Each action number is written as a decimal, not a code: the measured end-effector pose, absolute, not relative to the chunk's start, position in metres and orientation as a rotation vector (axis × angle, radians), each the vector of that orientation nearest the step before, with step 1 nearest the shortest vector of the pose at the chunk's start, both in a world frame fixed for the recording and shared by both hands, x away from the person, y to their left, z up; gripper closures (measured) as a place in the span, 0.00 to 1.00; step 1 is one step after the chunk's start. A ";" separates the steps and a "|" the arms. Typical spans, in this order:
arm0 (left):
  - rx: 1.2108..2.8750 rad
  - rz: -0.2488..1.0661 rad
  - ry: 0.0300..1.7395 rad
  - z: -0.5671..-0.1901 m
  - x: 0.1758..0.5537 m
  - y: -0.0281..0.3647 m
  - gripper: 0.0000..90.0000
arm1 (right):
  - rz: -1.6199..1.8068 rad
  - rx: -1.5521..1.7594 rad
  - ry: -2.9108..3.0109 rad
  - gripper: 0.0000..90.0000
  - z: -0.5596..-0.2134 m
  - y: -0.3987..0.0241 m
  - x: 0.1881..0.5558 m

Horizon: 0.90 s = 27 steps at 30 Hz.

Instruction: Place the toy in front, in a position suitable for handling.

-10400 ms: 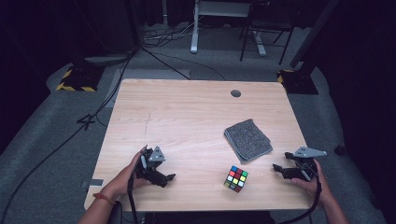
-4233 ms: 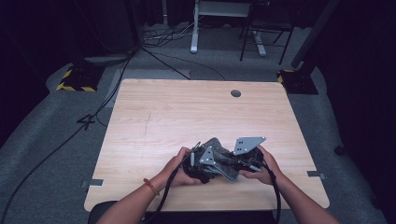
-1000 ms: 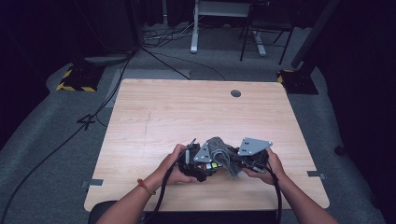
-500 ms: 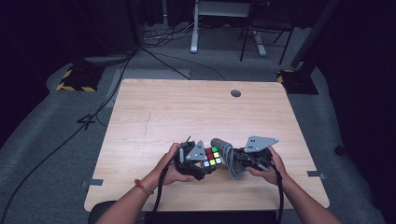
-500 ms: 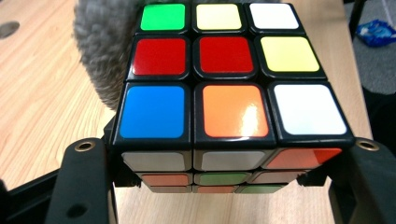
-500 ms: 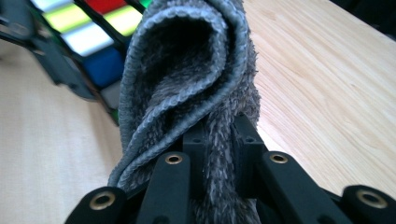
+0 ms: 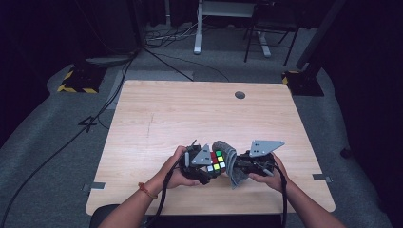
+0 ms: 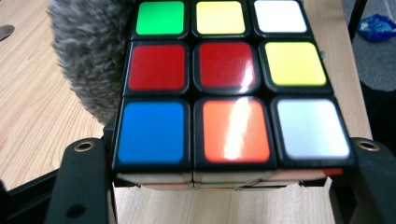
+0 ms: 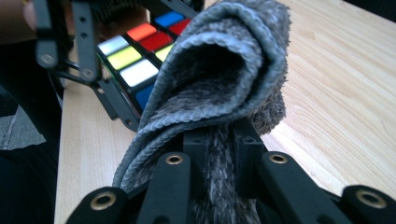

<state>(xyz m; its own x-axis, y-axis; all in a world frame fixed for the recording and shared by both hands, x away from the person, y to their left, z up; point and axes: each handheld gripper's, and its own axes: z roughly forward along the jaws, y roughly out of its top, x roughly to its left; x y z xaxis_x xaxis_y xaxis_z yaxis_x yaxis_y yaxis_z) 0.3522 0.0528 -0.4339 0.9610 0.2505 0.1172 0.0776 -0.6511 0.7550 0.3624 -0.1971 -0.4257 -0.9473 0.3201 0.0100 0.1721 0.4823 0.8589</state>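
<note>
A colour cube (image 7: pixel 216 160) is held just above the wooden table (image 7: pixel 190 114) near its front edge, with my left gripper (image 7: pixel 203 167) shut on it. In the left gripper view the cube (image 8: pixel 229 88) shows a face of mixed colours between the two black jaws of that gripper (image 8: pixel 226 147). My right gripper (image 7: pixel 244 166) is shut on a folded grey cloth (image 7: pixel 230 160), which presses against the cube's right side. In the right gripper view the cloth (image 9: pixel 224 60) bulges up from the closed jaws of that gripper (image 9: pixel 220 140), and the cube (image 9: pixel 135 46) sits behind it at the upper left.
A round cable hole (image 7: pixel 240 95) lies at the table's far side. The table's front edge is right under both hands. Cables and a desk frame (image 7: pixel 223 23) stand on the grey floor beyond. A blue wrapper (image 8: pixel 376 25) lies on the floor.
The cloth has slid off the cube's top toward the right, baring its coloured face. The right gripper has shifted slightly right with the cloth. The left hand has kept still.
</note>
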 end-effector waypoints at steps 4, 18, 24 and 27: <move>2.318 0.294 0.221 -0.439 0.351 0.048 0.37 | 1.498 0.399 2.567 0.88 -0.424 -0.195 0.359; 2.361 0.348 0.227 -0.445 0.351 0.039 0.37 | 1.424 0.340 2.530 0.88 -0.415 -0.183 0.349; 2.343 0.332 0.231 -0.441 0.352 0.044 0.37 | 1.278 0.369 2.546 0.89 -0.425 -0.188 0.357; 2.318 0.328 0.253 -0.436 0.353 0.050 0.37 | 1.216 0.399 2.567 0.89 -0.432 -0.191 0.362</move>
